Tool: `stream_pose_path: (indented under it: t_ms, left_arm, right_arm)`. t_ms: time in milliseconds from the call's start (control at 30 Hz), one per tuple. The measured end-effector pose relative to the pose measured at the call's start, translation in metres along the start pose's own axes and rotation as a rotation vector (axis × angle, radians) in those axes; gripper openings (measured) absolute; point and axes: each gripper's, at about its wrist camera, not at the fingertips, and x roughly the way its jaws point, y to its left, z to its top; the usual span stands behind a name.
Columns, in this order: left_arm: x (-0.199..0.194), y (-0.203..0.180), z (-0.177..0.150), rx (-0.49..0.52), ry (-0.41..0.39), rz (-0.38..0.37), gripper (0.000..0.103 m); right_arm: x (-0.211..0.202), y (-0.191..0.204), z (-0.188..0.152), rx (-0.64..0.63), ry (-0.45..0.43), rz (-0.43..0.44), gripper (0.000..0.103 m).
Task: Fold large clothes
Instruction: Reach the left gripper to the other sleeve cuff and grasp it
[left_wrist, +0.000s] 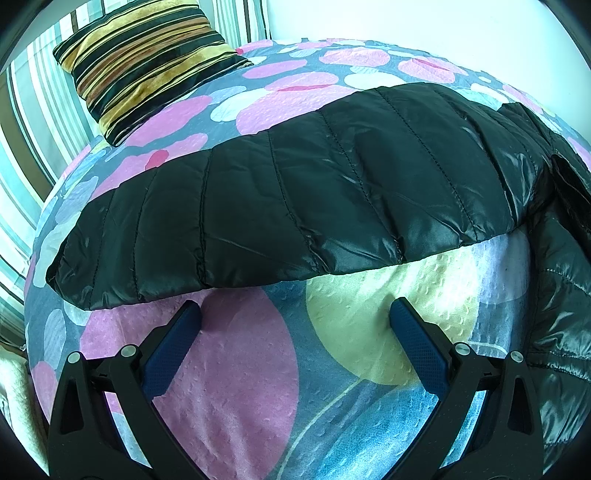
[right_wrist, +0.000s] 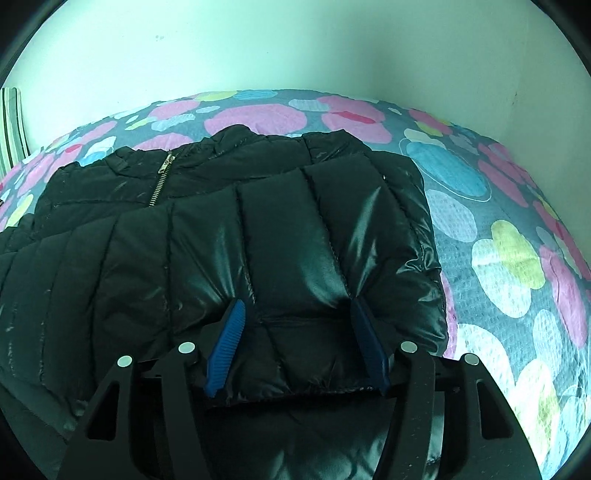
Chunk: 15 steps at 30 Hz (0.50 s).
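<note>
A shiny black quilted jacket (left_wrist: 295, 192) lies on a bedspread (left_wrist: 236, 369) patterned with pink, blue and yellow circles. In the left wrist view one long padded part stretches across the bed. My left gripper (left_wrist: 295, 306) is open just in front of its near edge, over bare bedspread, with nothing between its fingers. In the right wrist view the jacket (right_wrist: 295, 236) shows its collar and a metal zipper (right_wrist: 160, 177), with a padded part folded over the front. My right gripper (right_wrist: 297, 304) is open, its blue fingertips resting on the puffy fabric, which lies between and under them.
A gold-and-black striped cushion (left_wrist: 147, 62) lies at the far left corner of the bed, against striped fabric (left_wrist: 29, 122). A pale wall (right_wrist: 295, 44) runs behind the bed. Bare bedspread (right_wrist: 498, 258) extends to the right of the jacket.
</note>
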Motion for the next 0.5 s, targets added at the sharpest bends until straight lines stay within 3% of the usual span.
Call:
stream_pose_path:
  t_ms: [500]
  left_arm:
    - [0.0005, 0.001, 0.0002, -0.003, 0.002, -0.005, 0.101]
  right_arm:
    - [-0.0036, -0.0035, -0.0005, 0.01, -0.025, -0.081, 0.086]
